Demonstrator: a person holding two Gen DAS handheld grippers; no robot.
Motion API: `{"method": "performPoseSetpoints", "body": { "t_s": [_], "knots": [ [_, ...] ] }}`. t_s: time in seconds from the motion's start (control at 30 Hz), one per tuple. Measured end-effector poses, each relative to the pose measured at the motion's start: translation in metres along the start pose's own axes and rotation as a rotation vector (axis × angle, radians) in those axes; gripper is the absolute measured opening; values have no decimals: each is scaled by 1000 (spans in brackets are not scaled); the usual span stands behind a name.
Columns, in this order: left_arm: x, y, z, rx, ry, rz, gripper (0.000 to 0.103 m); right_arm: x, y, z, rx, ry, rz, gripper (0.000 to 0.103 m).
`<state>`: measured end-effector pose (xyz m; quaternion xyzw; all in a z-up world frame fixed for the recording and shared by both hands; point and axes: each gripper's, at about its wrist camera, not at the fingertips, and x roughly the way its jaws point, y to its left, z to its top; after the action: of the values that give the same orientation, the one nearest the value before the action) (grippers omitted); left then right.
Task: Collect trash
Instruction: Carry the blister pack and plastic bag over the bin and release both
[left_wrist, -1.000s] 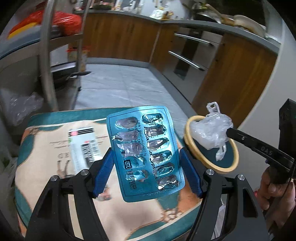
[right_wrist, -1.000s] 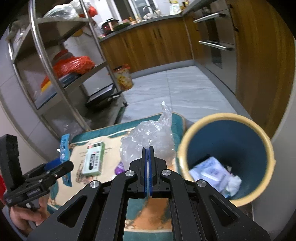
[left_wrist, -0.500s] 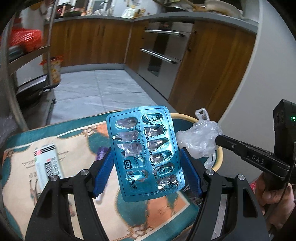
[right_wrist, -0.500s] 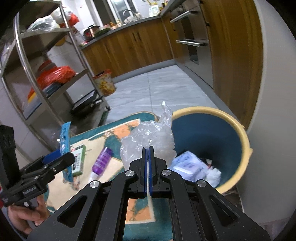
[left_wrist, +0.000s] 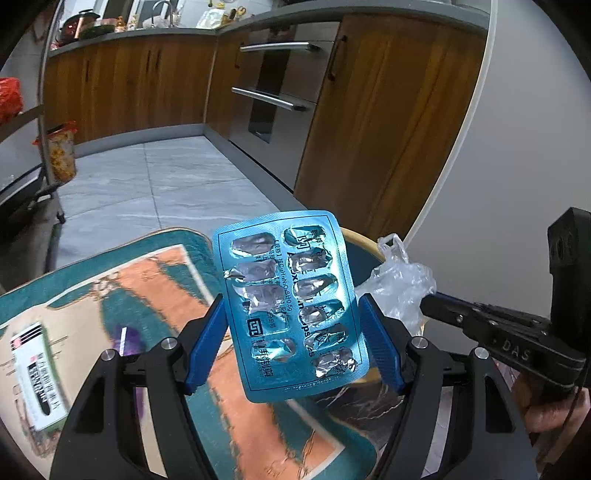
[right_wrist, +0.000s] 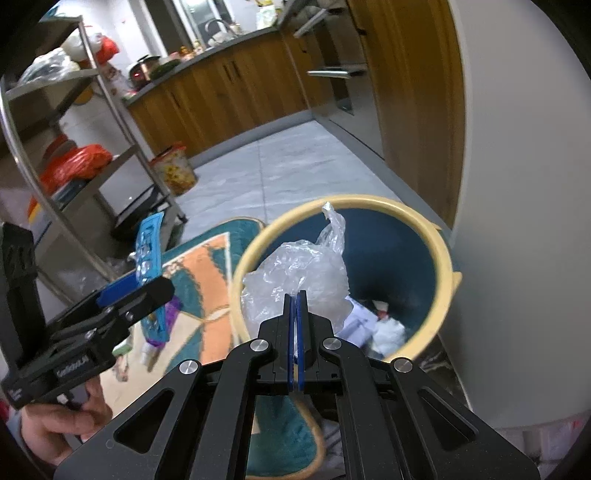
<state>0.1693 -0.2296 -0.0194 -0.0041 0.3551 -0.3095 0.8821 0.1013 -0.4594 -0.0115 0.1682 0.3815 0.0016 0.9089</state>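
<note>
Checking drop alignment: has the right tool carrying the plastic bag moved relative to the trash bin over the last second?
Yes. The right tool with the plastic bag has moved right, from over the rug to over the trash bin opening.

My left gripper (left_wrist: 291, 325) clamps a blue blister pack (left_wrist: 290, 306), upright, its foil pockets burst open and empty, held above the patterned rug (left_wrist: 258, 424). My right gripper (right_wrist: 295, 306) pinches a crumpled clear plastic bag (right_wrist: 299, 273) right over the yellow rim of the round bin (right_wrist: 441, 251), whose dark blue inside already holds white paper scraps (right_wrist: 384, 328). On the rug lie a purple tube (left_wrist: 123, 338) and a white barcoded box (left_wrist: 37, 376).
</note>
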Motion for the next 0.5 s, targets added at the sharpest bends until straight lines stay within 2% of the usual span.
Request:
{"method": "performPoseSetpoints", "body": {
  "t_s": [0.3,0.5],
  "knots": [
    [46,2,1,-28,48,-48,70,18,-11,-4,26,46,-41,3],
    [80,7,-6,-59,110,-66,70,39,-20,-7,57,95,-60,3]
  ]
}}
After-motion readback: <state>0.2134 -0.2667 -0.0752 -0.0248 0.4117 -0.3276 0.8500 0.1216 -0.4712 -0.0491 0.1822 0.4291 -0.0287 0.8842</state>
